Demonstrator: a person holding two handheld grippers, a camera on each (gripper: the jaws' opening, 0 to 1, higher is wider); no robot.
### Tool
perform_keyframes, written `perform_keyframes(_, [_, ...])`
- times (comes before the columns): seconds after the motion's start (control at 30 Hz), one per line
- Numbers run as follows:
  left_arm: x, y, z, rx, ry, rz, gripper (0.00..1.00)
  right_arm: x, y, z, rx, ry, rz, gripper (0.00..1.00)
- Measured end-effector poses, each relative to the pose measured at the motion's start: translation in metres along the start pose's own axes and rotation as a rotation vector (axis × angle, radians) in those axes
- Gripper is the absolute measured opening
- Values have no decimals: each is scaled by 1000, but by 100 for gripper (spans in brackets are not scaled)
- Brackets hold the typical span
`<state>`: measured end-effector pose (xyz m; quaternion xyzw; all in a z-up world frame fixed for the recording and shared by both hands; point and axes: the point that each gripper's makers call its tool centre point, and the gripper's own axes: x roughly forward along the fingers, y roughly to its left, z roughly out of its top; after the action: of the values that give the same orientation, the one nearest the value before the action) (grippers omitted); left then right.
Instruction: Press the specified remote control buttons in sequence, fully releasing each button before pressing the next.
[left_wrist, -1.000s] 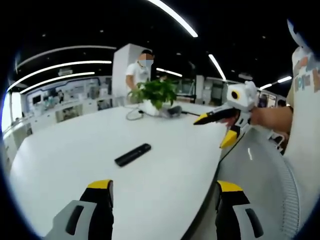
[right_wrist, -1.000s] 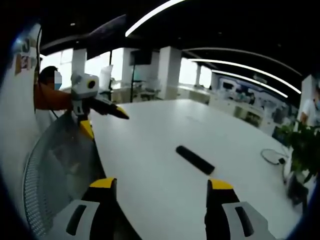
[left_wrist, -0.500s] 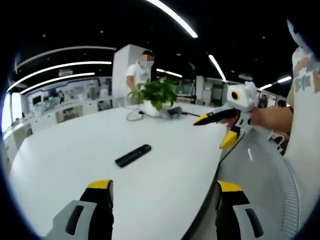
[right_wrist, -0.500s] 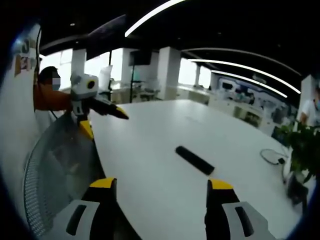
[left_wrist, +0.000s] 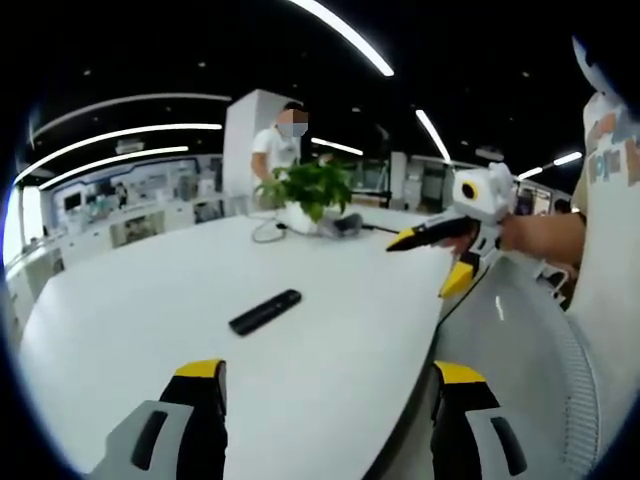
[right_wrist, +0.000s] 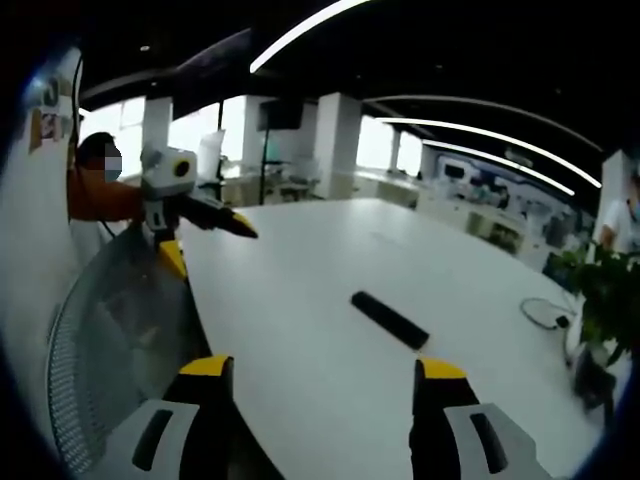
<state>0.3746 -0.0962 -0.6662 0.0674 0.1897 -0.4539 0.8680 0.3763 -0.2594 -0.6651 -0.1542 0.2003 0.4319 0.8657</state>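
Observation:
A slim black remote control (left_wrist: 265, 311) lies flat on the white table (left_wrist: 150, 300); the right gripper view shows the same remote (right_wrist: 390, 319) ahead of the jaws. My left gripper (left_wrist: 325, 375) hovers over the table's near edge, jaws wide apart with nothing between them. My right gripper (right_wrist: 315, 372) is likewise open and empty. Each gripper appears in the other's view: the right gripper (left_wrist: 432, 263) at the right, the left gripper (right_wrist: 208, 240) at the left, both held above the table edge, well short of the remote.
A potted green plant (left_wrist: 312, 190) with a cable and a small grey device stands at the table's far end. A person (left_wrist: 276, 140) stands behind it. A grey mesh chair back (right_wrist: 110, 340) sits beside the table edge. Office desks fill the background.

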Motion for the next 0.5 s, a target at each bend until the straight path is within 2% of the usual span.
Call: perform_keyframes(0.5, [0, 1, 0, 8, 2, -6, 86, 2, -1, 0, -1, 3, 1, 71])
